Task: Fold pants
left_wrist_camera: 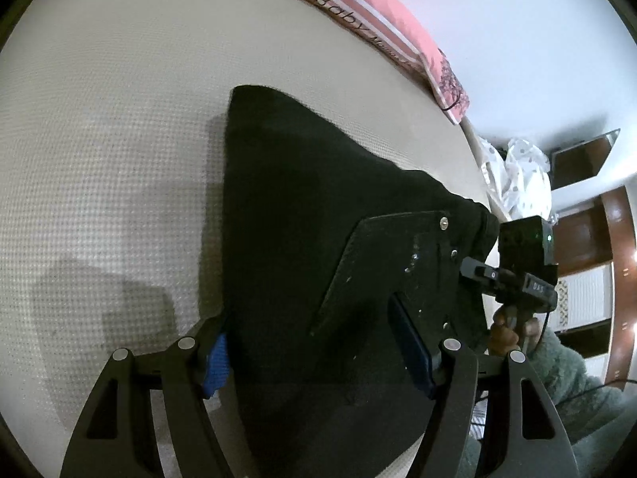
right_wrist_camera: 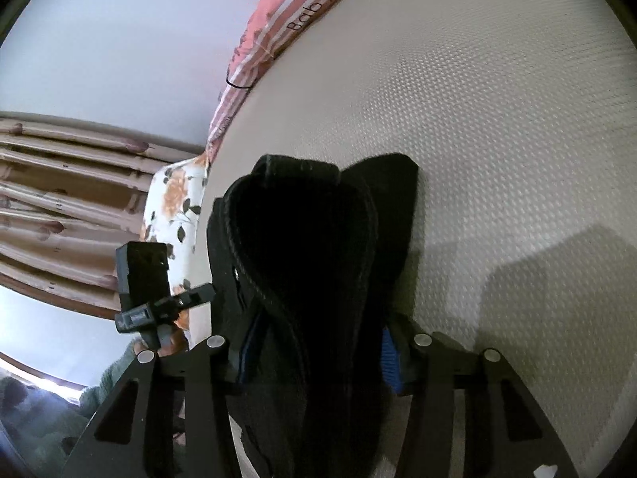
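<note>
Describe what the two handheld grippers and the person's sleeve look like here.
Both grippers, left gripper and right gripper, have black cut-out linkage arms with silver pivot pins and blue finger pads. Each carries a black box-shaped camera block. The sleeve is fuzzy grey-green.

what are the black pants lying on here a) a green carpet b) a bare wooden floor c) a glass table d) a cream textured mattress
d: the black fabric pants are spread over the cream dimple-textured mattress, whose surface shows all round them in both wrist views.
</note>
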Available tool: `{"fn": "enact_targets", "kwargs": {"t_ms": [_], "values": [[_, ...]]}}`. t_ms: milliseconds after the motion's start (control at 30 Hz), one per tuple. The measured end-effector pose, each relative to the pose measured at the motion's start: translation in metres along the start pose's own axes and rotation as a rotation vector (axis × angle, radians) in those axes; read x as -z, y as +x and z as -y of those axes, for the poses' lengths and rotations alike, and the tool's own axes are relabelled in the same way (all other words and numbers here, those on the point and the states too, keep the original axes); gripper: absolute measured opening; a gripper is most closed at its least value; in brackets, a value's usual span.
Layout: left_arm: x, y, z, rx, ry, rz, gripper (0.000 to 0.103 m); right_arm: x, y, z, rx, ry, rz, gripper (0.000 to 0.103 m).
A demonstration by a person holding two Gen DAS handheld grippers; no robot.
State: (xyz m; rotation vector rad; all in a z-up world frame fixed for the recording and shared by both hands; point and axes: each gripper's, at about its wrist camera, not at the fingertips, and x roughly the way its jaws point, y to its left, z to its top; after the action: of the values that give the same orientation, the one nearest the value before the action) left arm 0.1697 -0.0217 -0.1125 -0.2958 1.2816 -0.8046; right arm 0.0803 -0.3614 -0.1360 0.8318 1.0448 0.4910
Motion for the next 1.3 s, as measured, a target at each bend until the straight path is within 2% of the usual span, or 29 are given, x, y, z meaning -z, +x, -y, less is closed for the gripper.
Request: {"fn": "enact_targets", "kwargs": {"t_ms": [100,133,200,300,367,500,633,900,1133,1300], "values": [[0.001,0.002,0.007,-0.041,0.015,0.031,0.068,0.002,0.0,-0.001,0.009,0.003,0.014,0.044],[0.002,0.002,0.009,-0.064,0.02,0.04,0.065,0.003,0.001,-0.002,0.018,0.007,0.02,0.041],[0.007,0.0,0.012,-0.131,0.037,0.057,0.052,0.004,0.004,-0.007,0.033,0.026,0.041,0.039],[0.01,-0.003,0.013,-0.172,0.03,0.069,0.044,0.008,0.003,-0.013,0.076,0.028,0.065,0.037],[0.011,-0.003,0.02,-0.22,0.043,0.073,0.043,0.01,0.002,-0.018,0.105,0.031,0.075,0.036],[0.014,0.0,0.04,-0.347,0.099,0.081,0.039,0.011,0.004,-0.04,0.231,0.001,0.099,0.032],[0.019,0.001,0.051,-0.429,0.143,0.091,0.035,0.01,0.003,-0.053,0.276,-0.011,0.106,0.026],[0.022,-0.01,0.059,-0.424,0.158,0.117,0.024,0.009,0.002,-0.07,0.298,-0.002,0.125,0.022],[0.016,-0.022,0.065,-0.399,0.156,0.14,0.021,0.004,0.003,-0.083,0.288,-0.004,0.125,0.021],[0.006,-0.035,0.066,-0.415,0.169,0.175,0.021,-0.01,0.012,-0.095,0.268,-0.022,0.127,0.02]]}}
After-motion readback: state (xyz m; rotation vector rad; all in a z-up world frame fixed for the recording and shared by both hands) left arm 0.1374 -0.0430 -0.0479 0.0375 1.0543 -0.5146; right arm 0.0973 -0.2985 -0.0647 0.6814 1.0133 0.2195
